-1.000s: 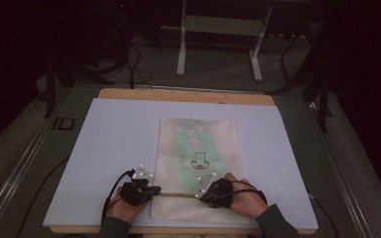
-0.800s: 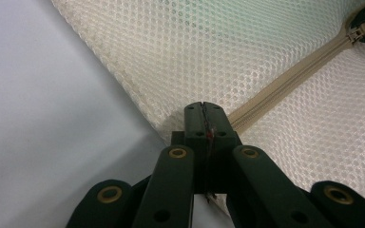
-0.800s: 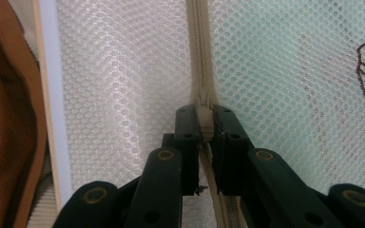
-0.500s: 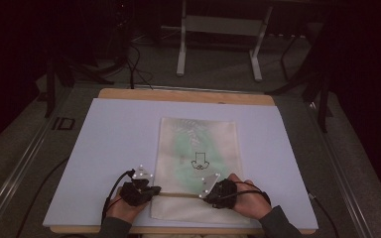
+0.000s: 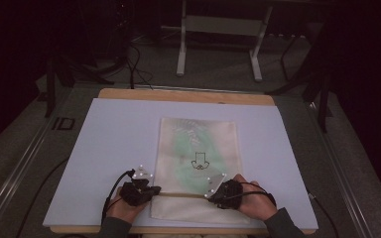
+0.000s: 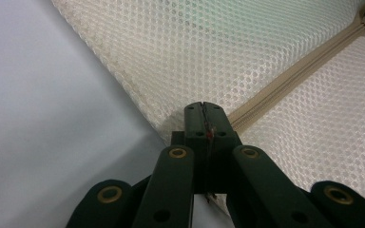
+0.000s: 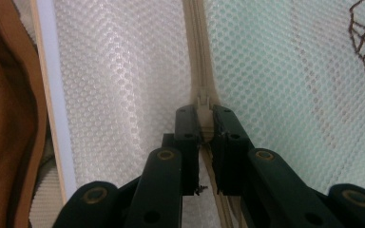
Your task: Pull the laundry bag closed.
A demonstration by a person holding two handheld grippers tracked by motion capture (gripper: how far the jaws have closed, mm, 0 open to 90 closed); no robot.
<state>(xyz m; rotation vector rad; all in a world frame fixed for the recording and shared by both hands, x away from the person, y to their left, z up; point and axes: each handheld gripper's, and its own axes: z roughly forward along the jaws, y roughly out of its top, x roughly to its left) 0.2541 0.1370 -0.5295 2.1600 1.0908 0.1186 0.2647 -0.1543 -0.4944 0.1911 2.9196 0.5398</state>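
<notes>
A cream mesh bag point(image 5: 198, 148) with a green item and a small black drawing point(image 5: 199, 161) inside lies flat on a white board point(image 5: 109, 144). A zipper point(image 5: 183, 195) runs across its near end. My left gripper point(image 5: 154, 191) sits at the bag's left edge; in the left gripper view it point(image 6: 203, 107) is shut on the mesh bag point(image 6: 247, 52) where the zipper point(image 6: 285, 80) ends. My right gripper point(image 5: 212, 197) is on the zipper line, and in the right gripper view it point(image 7: 204, 114) is shut on the zipper pull point(image 7: 204, 102) of the zipper point(image 7: 197, 47).
The white board rests on a wooden table point(image 5: 178, 95) whose far edge shows. A grey metal stand point(image 5: 218, 29) and dark cables are on the floor beyond. The board's near edge point(image 7: 52, 118) runs close beside the right gripper, with a brown surface point(image 7: 4, 118) past it.
The right gripper has crept slightly to the right along the zipper. The left gripper has stayed where it was.
</notes>
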